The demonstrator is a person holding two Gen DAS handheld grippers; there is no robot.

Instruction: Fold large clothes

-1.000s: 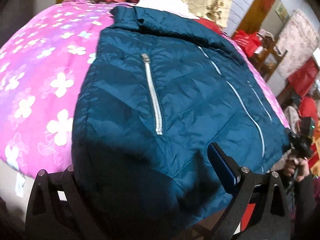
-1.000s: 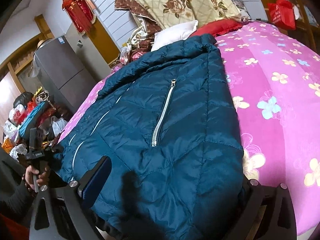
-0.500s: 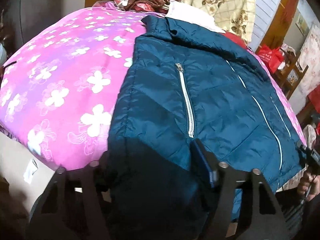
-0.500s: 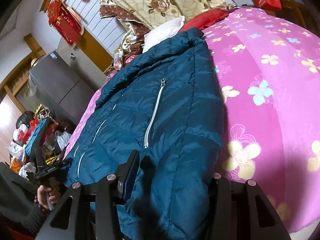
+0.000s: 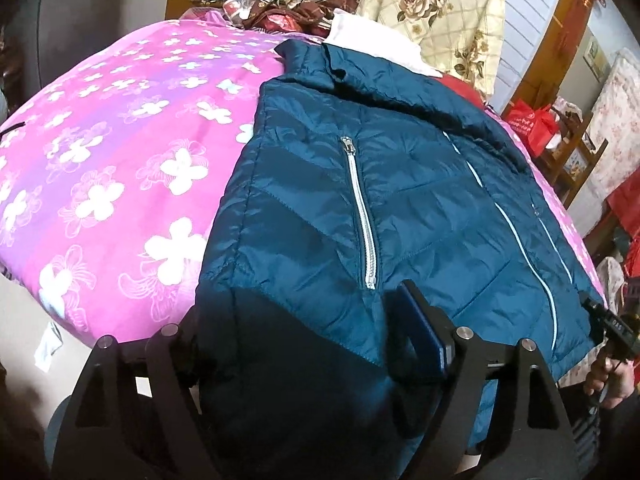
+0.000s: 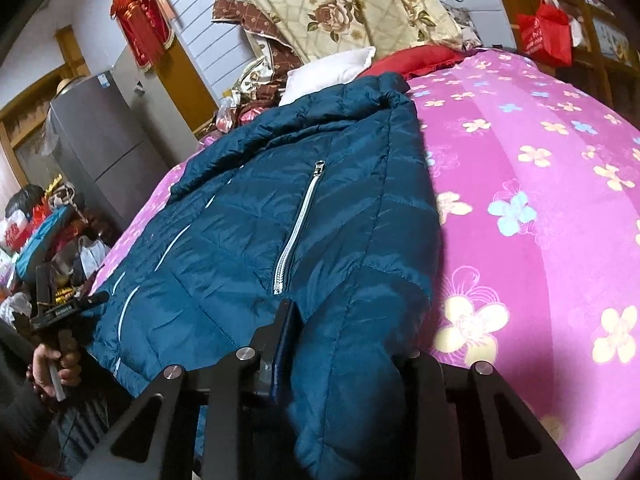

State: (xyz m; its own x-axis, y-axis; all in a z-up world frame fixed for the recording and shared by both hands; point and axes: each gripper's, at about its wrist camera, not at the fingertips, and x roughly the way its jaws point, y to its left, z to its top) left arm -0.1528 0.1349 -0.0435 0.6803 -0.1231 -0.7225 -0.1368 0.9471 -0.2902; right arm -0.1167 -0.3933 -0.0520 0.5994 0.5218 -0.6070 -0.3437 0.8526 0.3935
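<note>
The left gripper (image 5: pixel 304 344) straddles one hem corner of the jacket (image 5: pixel 400 200), jaws opening, fabric between them but not clearly pinched. The right gripper (image 6: pixel 344 344) is closing on the other corner, bunched between its fingers (likely readying a lift to fold hem toward collar). The jacket lies flat, front up, on the pink quilt (image 6: pixel 540 200). Beyond are pillows (image 6: pixel 332 68) and a grey fridge (image 6: pixel 100 136).
</note>
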